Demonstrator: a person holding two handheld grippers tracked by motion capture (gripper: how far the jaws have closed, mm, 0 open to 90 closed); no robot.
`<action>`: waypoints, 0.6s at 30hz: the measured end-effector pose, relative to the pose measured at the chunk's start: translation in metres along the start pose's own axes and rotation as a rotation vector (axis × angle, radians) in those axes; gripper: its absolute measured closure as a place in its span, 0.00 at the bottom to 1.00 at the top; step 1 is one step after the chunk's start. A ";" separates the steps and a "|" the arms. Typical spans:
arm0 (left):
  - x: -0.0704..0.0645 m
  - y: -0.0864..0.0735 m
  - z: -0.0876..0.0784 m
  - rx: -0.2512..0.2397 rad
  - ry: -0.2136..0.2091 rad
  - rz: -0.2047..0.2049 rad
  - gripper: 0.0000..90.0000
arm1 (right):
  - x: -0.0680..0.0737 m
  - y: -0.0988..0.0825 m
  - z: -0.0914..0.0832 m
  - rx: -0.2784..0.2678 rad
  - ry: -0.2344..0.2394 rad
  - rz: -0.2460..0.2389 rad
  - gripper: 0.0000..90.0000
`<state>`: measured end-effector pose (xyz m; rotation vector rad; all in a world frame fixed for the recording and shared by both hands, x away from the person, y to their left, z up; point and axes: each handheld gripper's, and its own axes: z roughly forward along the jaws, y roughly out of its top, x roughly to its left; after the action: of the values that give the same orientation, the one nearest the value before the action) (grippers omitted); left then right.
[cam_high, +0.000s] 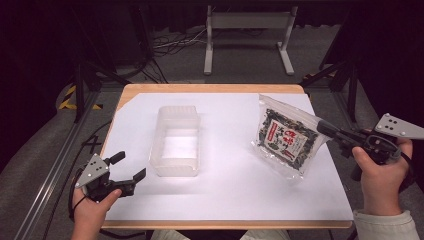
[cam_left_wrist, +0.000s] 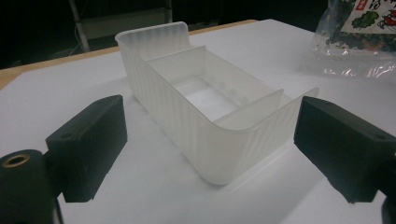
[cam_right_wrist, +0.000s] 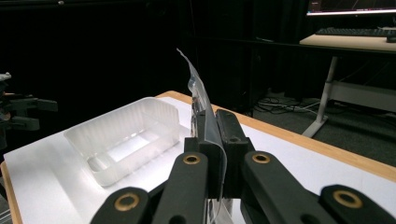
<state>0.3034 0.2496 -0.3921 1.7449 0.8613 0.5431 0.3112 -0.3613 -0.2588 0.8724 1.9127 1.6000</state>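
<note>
At about 8 o'clock on the counter (cam_high: 225, 210), the left tool (cam_high: 131, 167) rests with its jaws spread wide and nothing between them, pointing toward the translucent plastic bin (cam_high: 176, 142) just beside it. At 3 o'clock, the right tool (cam_high: 322, 127) is clamped tight on the edge of the clear seaweed bag (cam_high: 287, 140), whose near edge is raised off the white sheet.
</note>
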 end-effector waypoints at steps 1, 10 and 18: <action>0.000 0.000 0.000 0.001 -0.002 0.000 0.12 | 0.000 0.000 0.000 0.000 0.000 0.000 1.00; -0.004 0.006 0.005 0.008 -0.010 0.014 0.12 | 0.009 0.016 0.006 -0.020 0.053 -0.022 1.00; -0.008 0.017 0.008 -0.008 -0.030 0.027 0.11 | 0.020 0.030 0.016 -0.020 0.086 -0.055 1.00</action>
<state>0.3088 0.2359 -0.3777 1.7555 0.8143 0.5360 0.3145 -0.3327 -0.2321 0.7482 1.9585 1.6453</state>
